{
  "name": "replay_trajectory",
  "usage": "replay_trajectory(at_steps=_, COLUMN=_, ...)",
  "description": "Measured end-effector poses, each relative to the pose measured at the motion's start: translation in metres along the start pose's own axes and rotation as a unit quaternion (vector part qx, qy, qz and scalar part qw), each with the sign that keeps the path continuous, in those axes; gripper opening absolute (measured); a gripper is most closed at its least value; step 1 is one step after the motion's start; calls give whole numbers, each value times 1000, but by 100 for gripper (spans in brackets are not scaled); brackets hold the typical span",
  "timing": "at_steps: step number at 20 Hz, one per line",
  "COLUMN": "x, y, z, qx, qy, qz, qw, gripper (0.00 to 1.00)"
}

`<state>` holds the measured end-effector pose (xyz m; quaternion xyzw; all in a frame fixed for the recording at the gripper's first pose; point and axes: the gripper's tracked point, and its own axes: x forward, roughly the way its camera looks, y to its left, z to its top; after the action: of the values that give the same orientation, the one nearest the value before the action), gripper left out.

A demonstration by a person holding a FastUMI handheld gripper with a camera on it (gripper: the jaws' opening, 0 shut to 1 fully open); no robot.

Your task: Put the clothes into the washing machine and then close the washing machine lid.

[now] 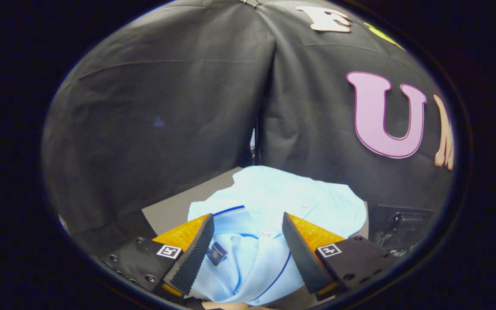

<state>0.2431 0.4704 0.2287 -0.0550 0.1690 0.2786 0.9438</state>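
One garment in play: a light blue polo shirt point(274, 215) with dark blue trim, lying crumpled on a grey table point(166, 213) against the black booth wall. Hand-held gripper point(246, 254) hovers over the near part of the shirt, fingers spread wide apart, nothing clamped between them. Collar and button placket sit in the gap between the fingers; a small dark label point(216, 254) lies just beside the left finger. Rest of the shirt bunches up beyond the fingertips toward the far right. Whether the fingertips touch the fabric, cannot tell. Some dark hardware point(398, 228) sits to the right of the table, too dim to identify. A bit of a hand shows at the very near edge, below the shirt.

Judgement: task is at the pick-up step, shirt not yet grasped and not yet in any washing machine.

Risks from here:
- Closing on a single thin layer near the collar could let fabric slip out on lift, since cloth is soft and smooth.
- Grabbing only the collar would let the body trail and possibly snag the table edge or the hardware on the right.
- A dangling shirt may hang over the machine's opening and stop the lid closing.
- Closing too high pinches air.
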Motion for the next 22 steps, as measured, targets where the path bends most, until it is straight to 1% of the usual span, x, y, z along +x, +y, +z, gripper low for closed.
replay_trajectory(at_steps=3, x=4, y=-1, z=-14, qx=-6, qy=30, qz=4, qw=1000, gripper=98)
replay_trajectory(at_steps=5, x=5, y=-4, z=-23, qx=-15, qy=45, qz=0, qw=999, gripper=98)
replay_trajectory(at_steps=10, x=17, y=-2, z=-32, qx=-19, qy=54, qz=-1, qw=998, gripper=99)
replay_trajectory(at_steps=13, x=18, y=-3, z=-36, qx=-3, qy=61, qz=3, qw=998, gripper=99)
replay_trajectory(at_steps=16, x=19, y=-2, z=-39, qx=21, qy=66, qz=14, qw=998, gripper=87)
replay_trajectory(at_steps=18, x=20, y=-2, z=-38, qx=16, qy=64, qz=16, qw=998, gripper=79)
replay_trajectory(at_steps=21, x=20, y=-1, z=-38, qx=10, qy=64, qz=14, qw=998, gripper=79)
replay_trajectory(at_steps=22, x=21, y=-1, z=-39, qx=18, qy=64, qz=14, qw=998, gripper=64)
